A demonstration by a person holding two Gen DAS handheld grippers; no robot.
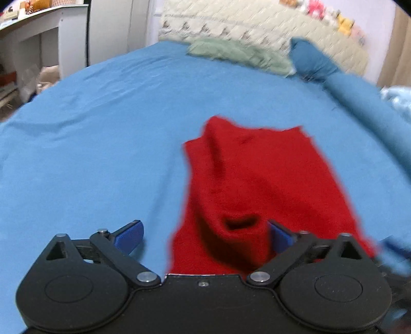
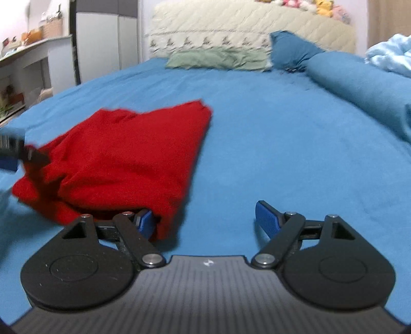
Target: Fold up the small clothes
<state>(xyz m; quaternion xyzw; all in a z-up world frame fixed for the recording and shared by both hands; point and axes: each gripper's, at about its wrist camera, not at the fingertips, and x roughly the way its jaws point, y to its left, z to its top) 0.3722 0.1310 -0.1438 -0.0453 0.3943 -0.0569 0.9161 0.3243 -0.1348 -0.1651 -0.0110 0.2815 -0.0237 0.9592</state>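
A small red garment point(image 1: 257, 185) lies partly folded on the blue bed sheet point(image 1: 102, 154). My left gripper point(image 1: 205, 233) is open, its jaws wide apart, with the garment's near edge lying between the blue fingertips point(image 1: 129, 235). In the right wrist view the garment point(image 2: 123, 164) sits at the left. My right gripper point(image 2: 205, 218) is open, its left fingertip point(image 2: 146, 221) against the garment's near corner and its right one over bare sheet. The left gripper shows blurred at the left edge point(image 2: 15, 149) beside the garment.
A green pillow point(image 2: 218, 60), a dark blue pillow point(image 2: 292, 50) and a quilted headboard point(image 2: 244, 23) are at the far end. A rolled blue duvet point(image 2: 359, 84) runs along the right. A white desk point(image 2: 33, 56) stands left of the bed.
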